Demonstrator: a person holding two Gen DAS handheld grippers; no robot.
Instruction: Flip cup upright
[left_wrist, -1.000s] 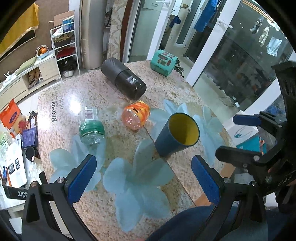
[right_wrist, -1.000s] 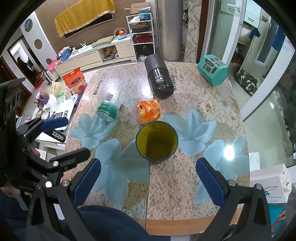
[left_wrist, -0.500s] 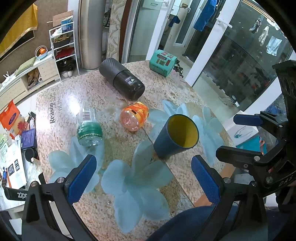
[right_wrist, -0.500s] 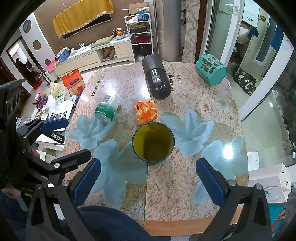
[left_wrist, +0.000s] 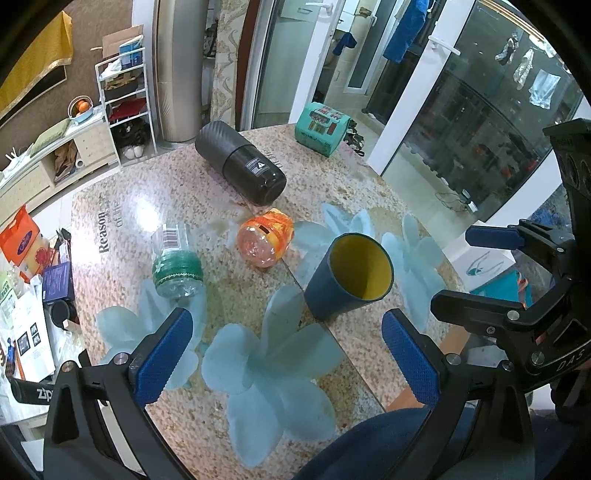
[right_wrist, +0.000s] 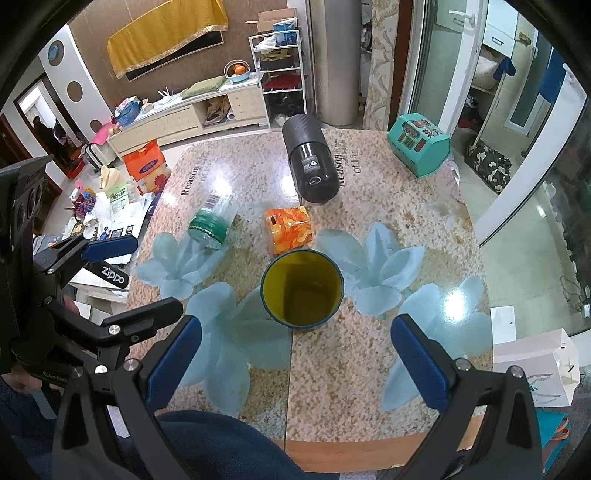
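Near the middle of the near edge of the surface (right_wrist: 369, 387), the cup (right_wrist: 302, 291) is standing with its yellow mouth facing up and its dark blue wall rising from a base that is resting on the stone, just beside the seam that is running across the top. Judging from that pose, the flip itself is looking finished, so the step in hand is reading as the release or retreat rather than a grasp.

The right gripper (right_wrist: 295, 365) is hanging over the near edge with its jaws spread wide, the blue pads (right_wrist: 417, 363) sitting well to either side of the cup and touching nothing. The left gripper (left_wrist: 286, 356) is hovering toward the near left part of the surface, its jaws likewise spread and empty, with the cup lying beyond its right pad.

If anything is remaining, it is probably only drawing both tools back without clipping the rim; the orange jar (right_wrist: 287, 229) is lying just behind the cup, and the green-banded bottle (right_wrist: 212, 221) and black cylinder (right_wrist: 310, 162) are lying farther toward the far edge.
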